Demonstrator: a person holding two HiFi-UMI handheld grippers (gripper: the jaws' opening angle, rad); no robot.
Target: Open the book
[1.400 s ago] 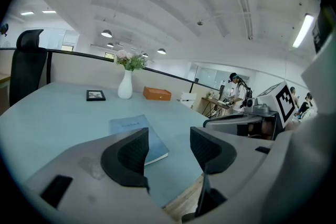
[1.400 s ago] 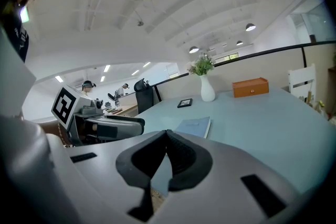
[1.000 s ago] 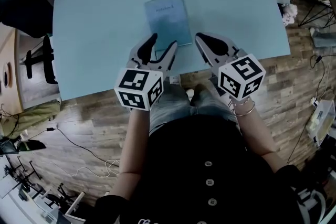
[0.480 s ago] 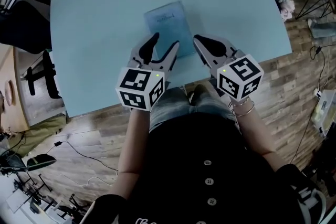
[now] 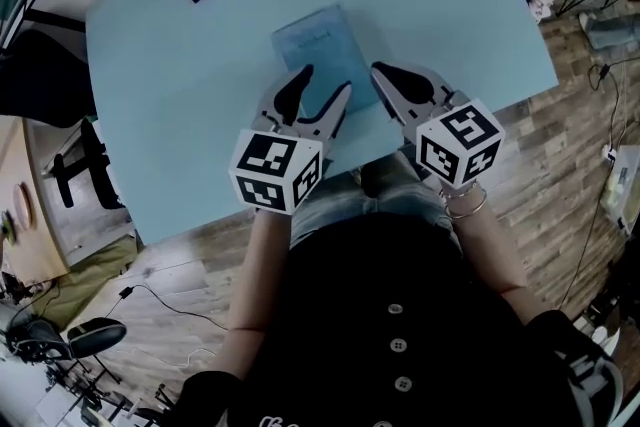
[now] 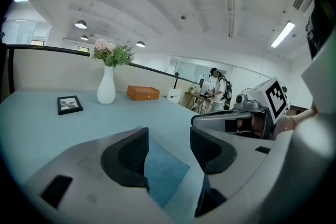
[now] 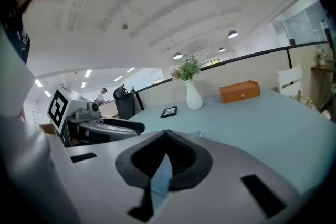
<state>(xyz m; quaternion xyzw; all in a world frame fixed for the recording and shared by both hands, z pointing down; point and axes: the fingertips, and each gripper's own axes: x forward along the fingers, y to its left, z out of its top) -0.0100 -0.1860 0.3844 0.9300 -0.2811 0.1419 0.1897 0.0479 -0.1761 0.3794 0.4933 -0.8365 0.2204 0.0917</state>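
In the head view the closed book (image 5: 322, 43) lies flat near the middle of the bench's (image 5: 180, 115) near edge, with my left gripper (image 5: 322, 87) at its near end and my right gripper (image 5: 383, 75) just right of it. The left gripper view shows jaws wide apart and empty, and the right gripper view shows tips pressed together on nothing. The book looks thin, light and likely slippery, so I'd lift the cover's free edge, though I can't tell which side the spine is on.

book (image 5: 322, 50) | blue cover | closed | flat on table (image 5: 180, 95)
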